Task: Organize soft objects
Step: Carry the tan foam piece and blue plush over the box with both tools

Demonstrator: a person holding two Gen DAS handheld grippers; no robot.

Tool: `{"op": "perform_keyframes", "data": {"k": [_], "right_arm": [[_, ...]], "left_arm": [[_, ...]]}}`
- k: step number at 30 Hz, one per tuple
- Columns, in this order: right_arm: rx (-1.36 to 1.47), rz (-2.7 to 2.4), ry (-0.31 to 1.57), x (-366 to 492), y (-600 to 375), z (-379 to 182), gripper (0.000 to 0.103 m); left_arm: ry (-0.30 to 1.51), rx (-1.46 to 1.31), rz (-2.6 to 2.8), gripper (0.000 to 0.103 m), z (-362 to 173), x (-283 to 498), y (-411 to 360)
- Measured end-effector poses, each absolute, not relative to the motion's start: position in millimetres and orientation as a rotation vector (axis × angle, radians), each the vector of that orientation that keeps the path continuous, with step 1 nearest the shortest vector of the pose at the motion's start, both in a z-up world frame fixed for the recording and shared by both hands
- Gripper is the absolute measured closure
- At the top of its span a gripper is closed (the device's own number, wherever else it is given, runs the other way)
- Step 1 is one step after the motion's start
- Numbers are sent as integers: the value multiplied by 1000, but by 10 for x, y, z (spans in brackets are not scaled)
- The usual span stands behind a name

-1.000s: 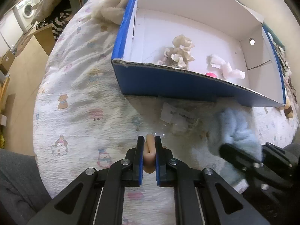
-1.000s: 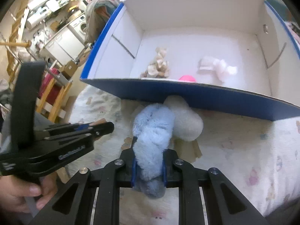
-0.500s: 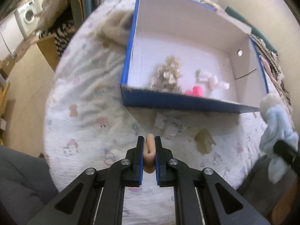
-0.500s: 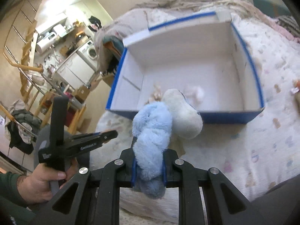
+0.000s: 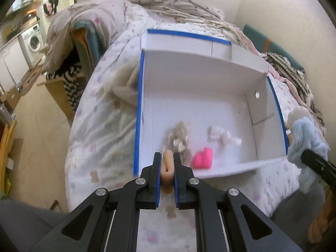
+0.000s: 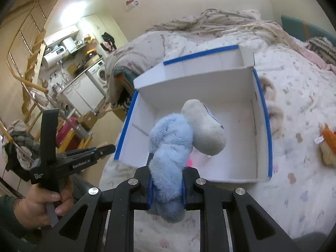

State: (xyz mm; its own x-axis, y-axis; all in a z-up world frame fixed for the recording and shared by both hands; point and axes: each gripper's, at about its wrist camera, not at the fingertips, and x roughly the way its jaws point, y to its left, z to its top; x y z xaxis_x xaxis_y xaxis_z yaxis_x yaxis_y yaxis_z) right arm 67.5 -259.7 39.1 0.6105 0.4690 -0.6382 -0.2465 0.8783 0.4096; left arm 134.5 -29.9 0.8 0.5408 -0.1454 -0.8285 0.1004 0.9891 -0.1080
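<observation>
Left wrist view: my left gripper (image 5: 167,163) pinches a folded beige soft piece (image 5: 167,166), my right gripper (image 6: 166,174) clamps a blue plush toy (image 6: 170,153), both poised for dropping into the blue-edged box (image 5: 138,105).

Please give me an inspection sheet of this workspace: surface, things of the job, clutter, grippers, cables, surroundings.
Surface: bed with printed quilt.
Job's things: open blue-edged box holding a pink item, a beige item and a white item.
Clutter: orange plush toy on quilt.
Grippers: left gripper shut on a peach soft piece; right gripper shut on a blue plush toy.
Cables: nothing seen.
Surroundings: washing machine, blanket heap.
</observation>
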Motion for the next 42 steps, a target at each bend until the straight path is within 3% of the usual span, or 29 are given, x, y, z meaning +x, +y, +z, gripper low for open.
{"op": "perform_keyframes", "data": {"k": [8, 20, 42], "right_arm": [[278, 394, 786, 1031, -2693, 240, 82], [348, 383, 803, 1582, -2753, -90, 82], [35, 201, 940, 1750, -2391, -616, 81]], "left_arm": [[1004, -29, -137, 93, 84, 1831, -512], [1061, 70, -95, 93, -357, 2136, -770], [1112, 147, -63, 93, -794, 2425, -1016]]}}
